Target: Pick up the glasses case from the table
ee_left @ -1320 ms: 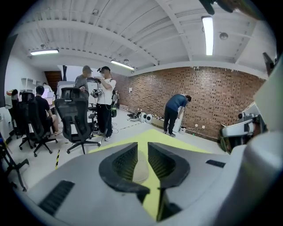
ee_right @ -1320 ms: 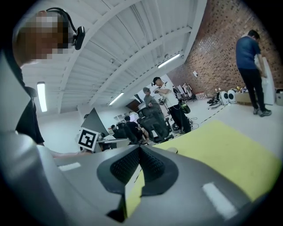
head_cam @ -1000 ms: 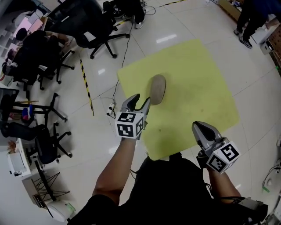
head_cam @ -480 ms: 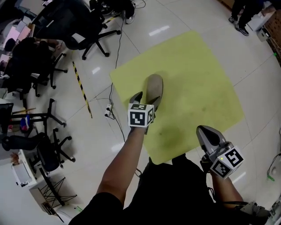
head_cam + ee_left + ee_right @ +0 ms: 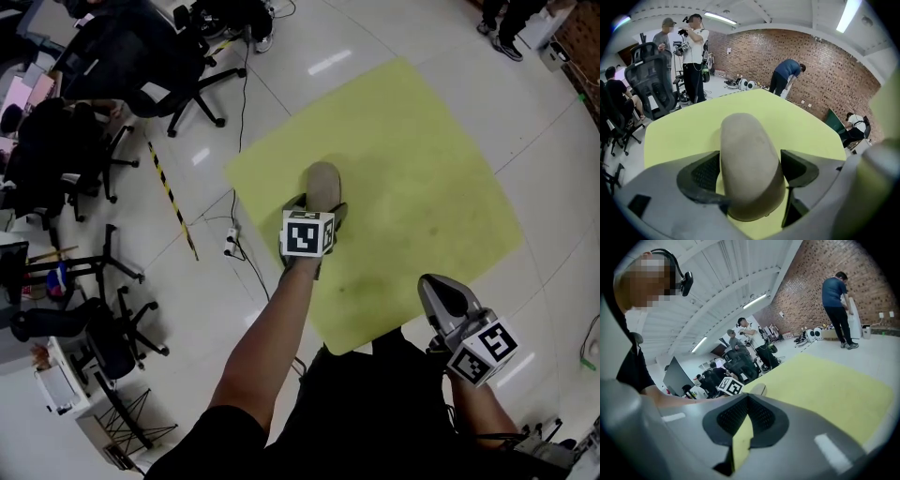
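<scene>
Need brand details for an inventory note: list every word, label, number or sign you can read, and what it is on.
No readable text anywhere in these views.
Glasses case: plain, no brand or label shows.
Marker cubes: black-and-white square patterns only, no letters or digits.
Yellow table top: blank.

The glasses case point(image 5: 750, 159) looks matt and cloth-like, the floor point(image 5: 394, 28) glossy.
</scene>
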{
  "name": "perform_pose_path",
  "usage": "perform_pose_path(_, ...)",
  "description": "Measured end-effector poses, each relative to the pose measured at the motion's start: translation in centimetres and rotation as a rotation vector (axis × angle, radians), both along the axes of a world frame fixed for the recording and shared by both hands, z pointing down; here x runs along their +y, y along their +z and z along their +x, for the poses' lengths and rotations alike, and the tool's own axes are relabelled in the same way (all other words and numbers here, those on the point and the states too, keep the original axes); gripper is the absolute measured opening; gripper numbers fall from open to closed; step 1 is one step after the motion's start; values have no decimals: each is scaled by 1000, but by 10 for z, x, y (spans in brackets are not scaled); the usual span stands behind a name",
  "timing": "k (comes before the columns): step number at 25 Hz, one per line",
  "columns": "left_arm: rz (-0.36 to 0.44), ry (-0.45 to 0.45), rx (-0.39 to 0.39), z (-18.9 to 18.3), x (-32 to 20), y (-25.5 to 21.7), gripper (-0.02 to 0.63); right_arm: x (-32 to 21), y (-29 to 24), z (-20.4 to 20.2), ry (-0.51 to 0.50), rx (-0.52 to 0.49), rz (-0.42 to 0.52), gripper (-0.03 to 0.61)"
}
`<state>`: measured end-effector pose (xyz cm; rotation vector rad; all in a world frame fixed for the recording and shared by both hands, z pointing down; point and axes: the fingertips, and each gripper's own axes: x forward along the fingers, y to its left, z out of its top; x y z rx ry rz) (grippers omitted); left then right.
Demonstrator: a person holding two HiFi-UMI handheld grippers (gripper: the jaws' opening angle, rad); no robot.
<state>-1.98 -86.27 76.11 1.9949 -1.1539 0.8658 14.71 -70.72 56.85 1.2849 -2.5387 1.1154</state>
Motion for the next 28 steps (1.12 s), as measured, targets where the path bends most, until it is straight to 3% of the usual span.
perform_pose_path(5,-9,7,-9,5,-1,5,410,5,3,8,25,-1,-7,1)
perform_pose_path(16,-1,-9,72,4,12,-13,387,11,-8,0,25,8,16,1)
perform_pose_path(23,59,-37,246,-3,44,-72,383,17,-29,-30,-30,7,68,0)
perform_pose_path(28,157,-28,363,-13,77,-137,382,24,-49,-58,-87,12,123,1)
